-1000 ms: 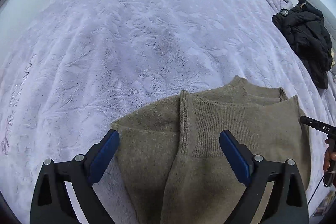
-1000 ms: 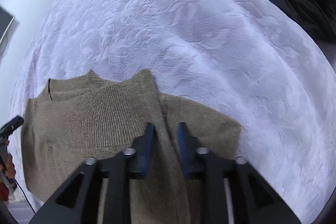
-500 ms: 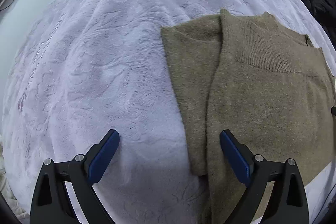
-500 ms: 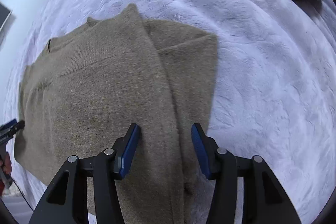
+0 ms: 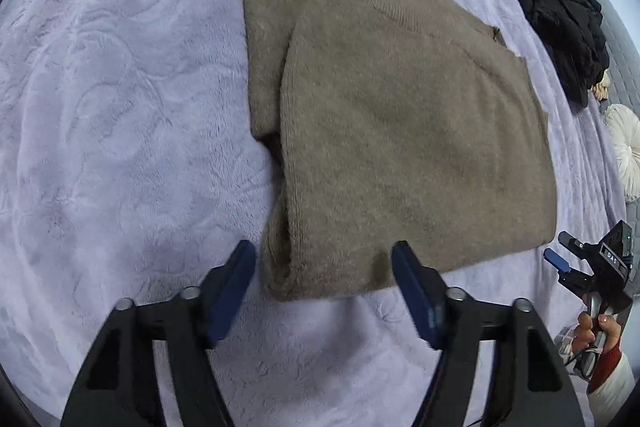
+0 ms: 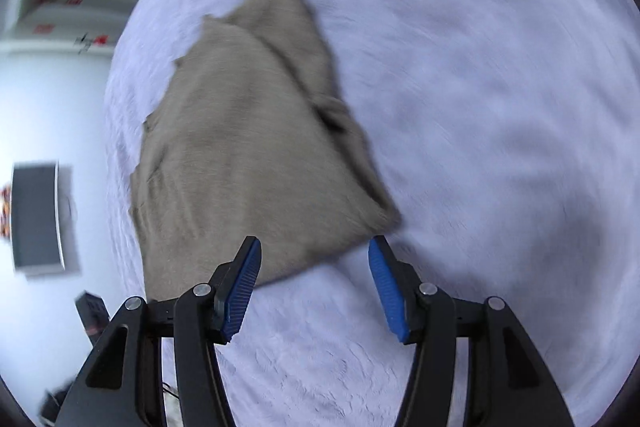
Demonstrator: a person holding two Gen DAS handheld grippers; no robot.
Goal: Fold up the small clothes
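An olive-brown knitted sweater [image 5: 400,115] lies folded lengthwise on the lilac plush bedspread [image 5: 120,107], collar end far and hem near. My left gripper [image 5: 324,287] hovers over the hem's left corner. Its jaws are closing, the corner lies between them, and the pads [image 5: 232,291] stand clear of the knit. In the right wrist view the sweater [image 6: 248,147] is blurred. My right gripper [image 6: 316,283] sits at its near right corner with jaws opening and nothing pressed between them. The right gripper [image 5: 560,250] also shows in the left view, held by a hand [image 5: 596,323].
A black jacket [image 5: 568,27] is heaped at the bed's far right, with a pale round cushion [image 5: 628,151] below it. The bedspread [image 6: 480,107] stretches wide to the right of the sweater. A dark flat panel [image 6: 38,219] and white shelving show beyond the bed's left edge.
Both grippers drew back from the collar end to the hem end of the sweater. The left jaws narrowed, the right jaws widened. The right view rolled and blurred.
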